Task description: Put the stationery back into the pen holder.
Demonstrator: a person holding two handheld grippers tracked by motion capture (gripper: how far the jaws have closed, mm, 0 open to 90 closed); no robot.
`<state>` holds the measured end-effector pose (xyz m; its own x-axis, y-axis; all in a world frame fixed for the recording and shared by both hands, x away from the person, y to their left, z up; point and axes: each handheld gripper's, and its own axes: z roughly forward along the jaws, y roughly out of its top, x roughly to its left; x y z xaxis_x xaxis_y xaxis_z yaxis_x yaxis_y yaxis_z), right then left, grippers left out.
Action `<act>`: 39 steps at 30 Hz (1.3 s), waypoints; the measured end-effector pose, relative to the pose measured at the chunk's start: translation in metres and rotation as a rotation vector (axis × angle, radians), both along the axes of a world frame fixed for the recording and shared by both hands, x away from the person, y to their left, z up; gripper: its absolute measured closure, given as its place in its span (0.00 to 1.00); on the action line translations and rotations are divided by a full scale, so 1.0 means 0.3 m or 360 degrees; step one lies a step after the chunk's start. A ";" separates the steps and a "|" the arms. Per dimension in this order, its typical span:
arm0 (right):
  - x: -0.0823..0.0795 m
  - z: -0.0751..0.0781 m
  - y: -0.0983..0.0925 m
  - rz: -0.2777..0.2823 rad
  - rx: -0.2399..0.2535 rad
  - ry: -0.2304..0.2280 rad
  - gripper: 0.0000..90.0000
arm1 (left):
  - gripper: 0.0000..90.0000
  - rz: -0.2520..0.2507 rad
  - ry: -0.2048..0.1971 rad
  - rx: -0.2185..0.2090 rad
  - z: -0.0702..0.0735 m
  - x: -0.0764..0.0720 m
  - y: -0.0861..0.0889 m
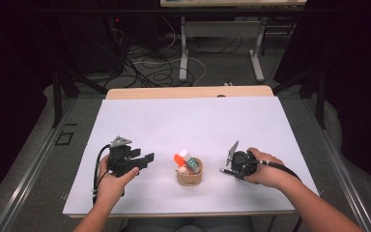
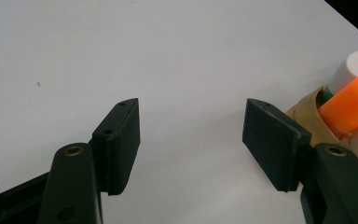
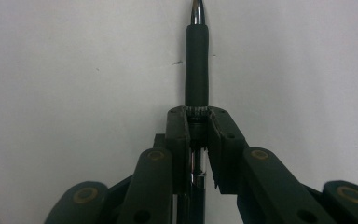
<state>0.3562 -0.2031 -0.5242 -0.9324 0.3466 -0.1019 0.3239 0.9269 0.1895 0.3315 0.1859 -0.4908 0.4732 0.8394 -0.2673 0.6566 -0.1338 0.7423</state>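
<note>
A small tan cup (image 1: 190, 178) stands near the front middle of the white board and holds an orange marker (image 1: 179, 159), a white-capped tube (image 1: 189, 159) and other small items. My left gripper (image 1: 145, 160) rests to the left of the cup, open, with nothing between its jaws. In the left gripper view the gripper (image 2: 193, 105) has bare board between its jaws, and the cup (image 2: 304, 110) with the orange marker (image 2: 352, 103) sits just behind the right-hand one. My right gripper (image 1: 225, 170) lies to the right of the cup. There the gripper (image 3: 196, 114) is shut on a dark pen (image 3: 196, 60) with a silver tip.
The white board (image 1: 188, 121) covers a wooden table (image 1: 188, 92). Beyond the table, cables (image 1: 149, 67) lie on the floor by another table's legs (image 1: 184, 48). A metal rail (image 1: 34, 164) runs along the left side.
</note>
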 end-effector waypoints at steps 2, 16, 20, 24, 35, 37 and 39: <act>-0.004 -0.001 -0.002 -0.0015 0.0030 -0.0011 0.88 | 0.39 -0.0001 -0.0032 0.0026 0.001 0.001 0.002; -0.007 0.054 0.000 -0.0111 0.0321 -0.0088 0.88 | 0.34 -0.0039 -0.0167 0.0040 0.004 0.004 -0.005; -0.007 0.072 0.005 -0.0115 0.0431 -0.0150 0.88 | 0.33 -0.0059 -0.0165 0.0030 0.009 0.002 -0.007; -0.016 0.096 0.014 -0.0159 0.0546 -0.0205 0.88 | 0.32 -0.0049 -0.0175 0.0007 0.004 0.002 -0.011; -0.060 0.144 0.043 -0.0214 0.0870 -0.0390 0.88 | 0.26 -0.0064 -0.0170 -0.0108 0.022 -0.004 -0.020; -0.066 0.149 0.045 -0.0220 0.0919 -0.0429 0.88 | 0.26 -0.0090 -0.0158 -0.0110 0.028 -0.008 -0.022; -0.072 0.155 0.047 -0.0225 0.0962 -0.0438 0.88 | 0.26 -0.0096 -0.0176 -0.0118 0.031 -0.010 -0.027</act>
<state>0.3347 -0.1890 -0.4776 -0.8417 0.5342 -0.0788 0.3002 0.5841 0.7541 0.3283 0.1778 -0.4817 0.5521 0.7886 -0.2709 0.5625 -0.1125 0.8191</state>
